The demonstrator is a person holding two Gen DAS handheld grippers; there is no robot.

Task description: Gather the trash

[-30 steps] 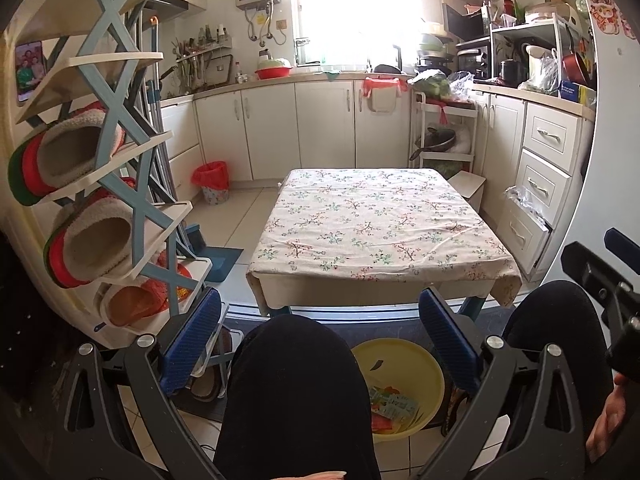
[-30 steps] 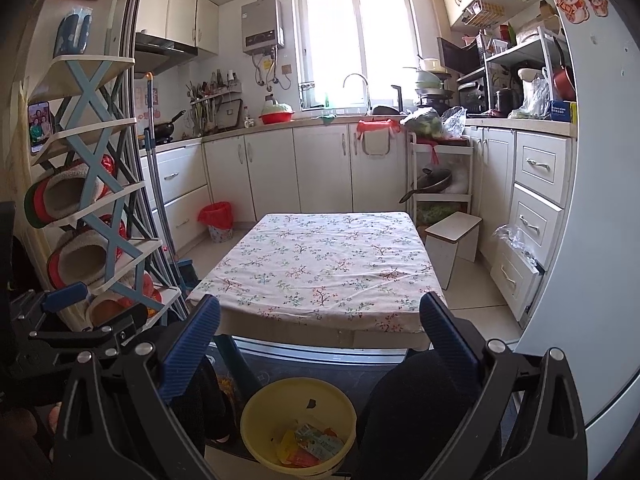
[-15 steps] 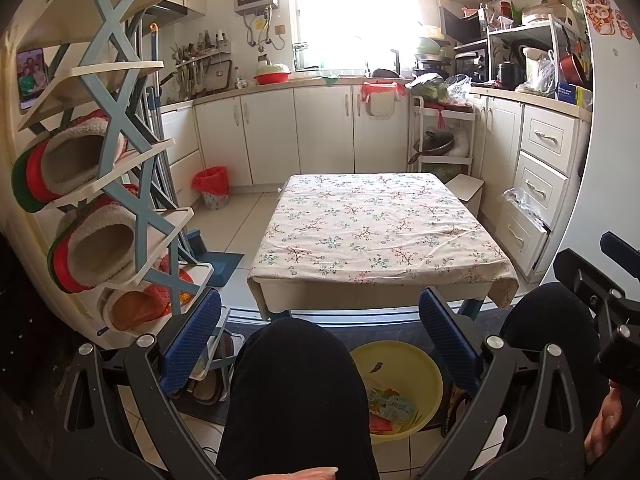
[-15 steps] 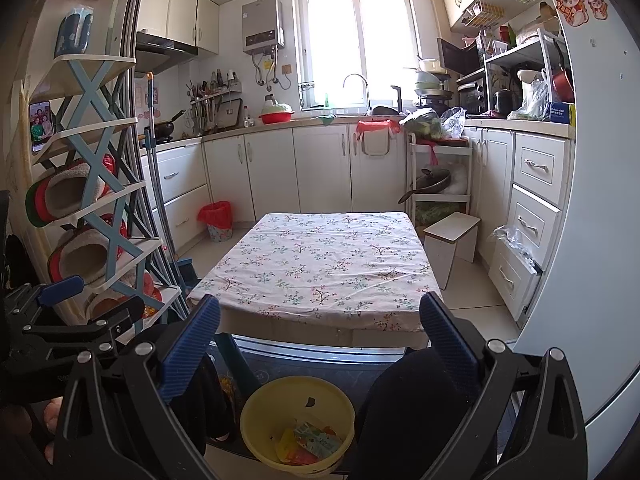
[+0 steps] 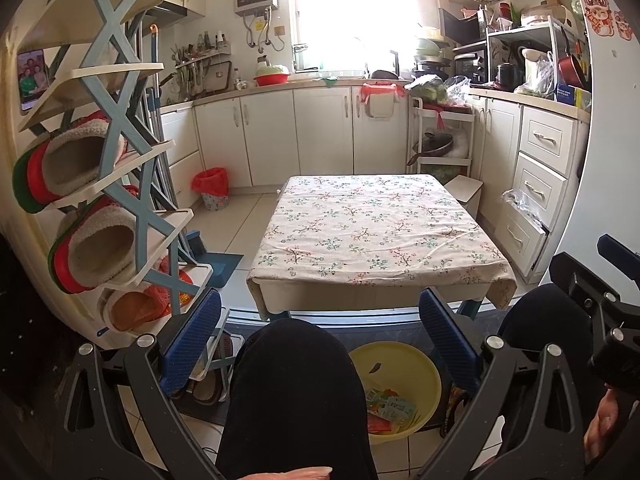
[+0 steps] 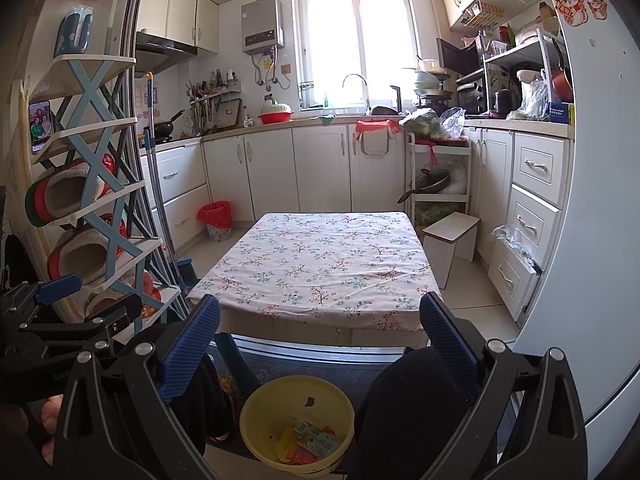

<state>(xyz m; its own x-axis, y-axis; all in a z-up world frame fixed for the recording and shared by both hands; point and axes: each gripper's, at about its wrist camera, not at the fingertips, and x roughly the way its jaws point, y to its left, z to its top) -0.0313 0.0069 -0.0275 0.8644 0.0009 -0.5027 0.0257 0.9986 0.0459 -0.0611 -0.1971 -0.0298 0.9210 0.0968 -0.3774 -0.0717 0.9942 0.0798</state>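
Both hand-held grippers are held low over the person's lap, facing a small kitchen table. The left hand-held gripper [image 5: 320, 344] has its two blue, ribbed pads spread wide with nothing between them; a knee in black fabric [image 5: 296, 392] fills the gap and hides part of the floor. The right hand-held gripper [image 6: 320, 340] is likewise wide open and holds nothing, its black plastic arms framing the view.

On the floor between the knees, below the table's near edge, sits a round yellow plastic basin [image 6: 256, 412]. In it lies the trash [image 6: 312, 442]: crumpled, glossy wrappers in green, orange and red, piled toward the near side, with one small dark scrap [image 6: 309, 401] apart on the bare bottom. In the left view the same basin [image 5: 424, 372] is partly hidden behind the knee.

The tabletop [image 6: 320, 264] is covered by a cream cloth printed with small floral sprigs, slightly wrinkled, hanging over the edges.

To the left stands a rack of cream shelves on blue crossed struts [image 5: 132, 184], holding fleecy slippers with red and green soles [image 5: 68, 164]. A small bin lined with a red bag [image 6: 216, 220] stands by the white cabinets, and a white stool [image 6: 450, 236] is just beside the table's far right corner.
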